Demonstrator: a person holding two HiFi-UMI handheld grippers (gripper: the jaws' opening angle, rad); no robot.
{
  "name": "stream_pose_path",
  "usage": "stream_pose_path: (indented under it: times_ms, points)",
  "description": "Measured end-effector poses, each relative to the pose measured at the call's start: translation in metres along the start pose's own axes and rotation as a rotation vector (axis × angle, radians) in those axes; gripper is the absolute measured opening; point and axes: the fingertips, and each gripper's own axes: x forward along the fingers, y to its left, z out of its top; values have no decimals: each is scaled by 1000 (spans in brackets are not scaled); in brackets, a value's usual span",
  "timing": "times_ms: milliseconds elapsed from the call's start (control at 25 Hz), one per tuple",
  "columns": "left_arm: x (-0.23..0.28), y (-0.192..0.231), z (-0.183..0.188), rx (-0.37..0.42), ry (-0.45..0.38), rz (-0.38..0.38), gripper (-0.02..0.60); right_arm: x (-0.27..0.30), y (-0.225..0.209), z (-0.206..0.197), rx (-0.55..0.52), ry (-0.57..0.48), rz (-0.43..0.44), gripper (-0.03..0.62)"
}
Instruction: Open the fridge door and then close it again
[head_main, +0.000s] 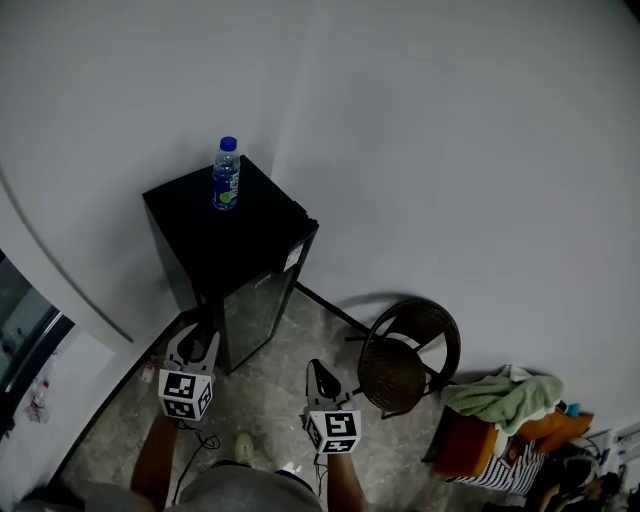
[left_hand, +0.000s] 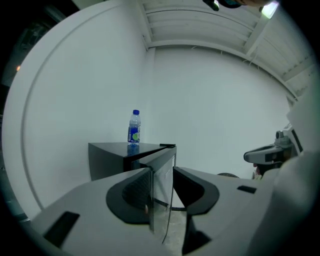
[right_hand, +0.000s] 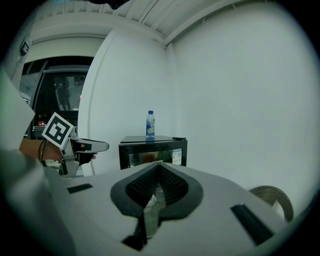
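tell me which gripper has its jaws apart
The left gripper: its jaws stand apart, pointing at the fridge; the right gripper is shut.

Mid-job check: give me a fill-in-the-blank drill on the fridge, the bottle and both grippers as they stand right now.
1. The water bottle stands on top of the black ____.
2. The left gripper has its jaws ____, gripping nothing.
3. The right gripper has its jaws ____ and holds nothing.
4. In the head view, a wicker ____ stands to the right of the fridge.
Missing words: fridge; open; shut; chair.
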Motion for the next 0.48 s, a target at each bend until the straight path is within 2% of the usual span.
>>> stream_pose_path:
  times_ms: [480]
  points:
    - [53,32,-15,-31,51,5,233,19,-16,-4,3,29,-58,25]
